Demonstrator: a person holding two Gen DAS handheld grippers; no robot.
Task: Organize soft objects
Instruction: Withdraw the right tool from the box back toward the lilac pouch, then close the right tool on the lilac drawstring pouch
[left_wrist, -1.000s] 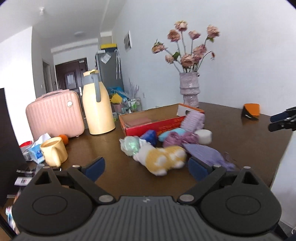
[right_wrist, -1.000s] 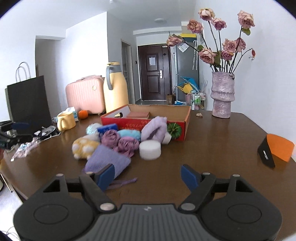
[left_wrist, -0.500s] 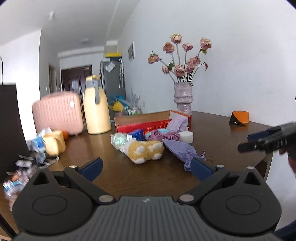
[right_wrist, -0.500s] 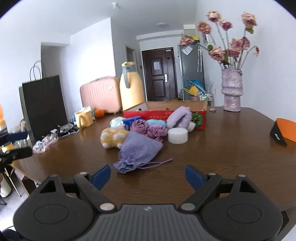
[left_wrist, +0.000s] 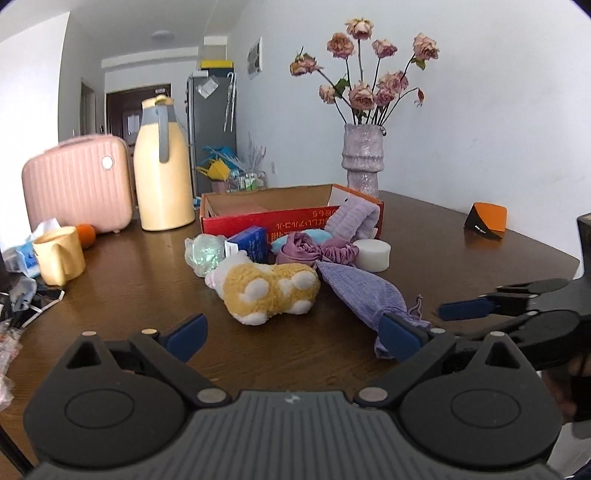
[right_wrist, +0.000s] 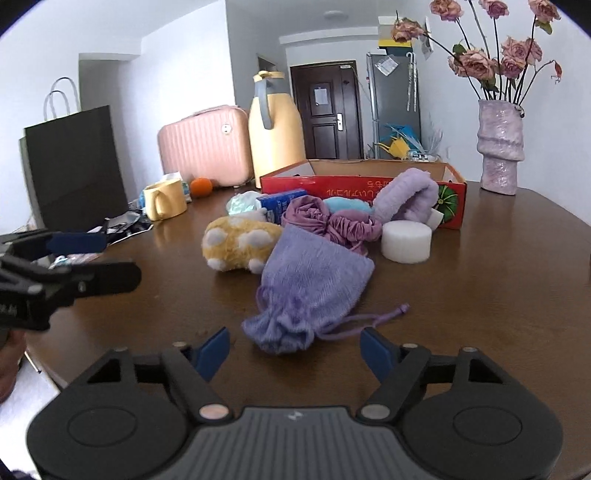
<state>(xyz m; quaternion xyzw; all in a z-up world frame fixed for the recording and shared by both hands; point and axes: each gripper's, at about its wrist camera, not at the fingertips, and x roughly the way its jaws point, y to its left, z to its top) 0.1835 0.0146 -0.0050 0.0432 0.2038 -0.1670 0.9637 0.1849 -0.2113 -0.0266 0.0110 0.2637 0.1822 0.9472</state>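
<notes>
A pile of soft things lies on the brown table before a red cardboard box (left_wrist: 273, 221) (right_wrist: 354, 184). It holds a yellow plush toy (left_wrist: 269, 291) (right_wrist: 236, 243), a lilac drawstring pouch (left_wrist: 362, 291) (right_wrist: 314, 288), purple scrunchies (left_wrist: 314, 251) (right_wrist: 332, 221), a lilac fluffy roll (left_wrist: 354, 218) (right_wrist: 406, 195) and a white sponge puck (left_wrist: 373, 254) (right_wrist: 406, 242). My left gripper (left_wrist: 291, 332) is open, just short of the plush toy. My right gripper (right_wrist: 295, 349) is open, its fingers either side of the pouch's gathered neck. Both are empty.
A yellow thermos jug (left_wrist: 162, 170), a pink case (left_wrist: 77, 184), a yellow mug (left_wrist: 59, 254) and an orange (left_wrist: 85, 233) stand at the left. A vase of dried roses (left_wrist: 362, 158) and an orange-black wedge (left_wrist: 485, 218) sit at the right. A black paper bag (right_wrist: 74, 166) stands far left.
Both grippers have moved closer to the pile. The right gripper now has the pouch's neck between its open fingers; the left has come up near the plush toy.
</notes>
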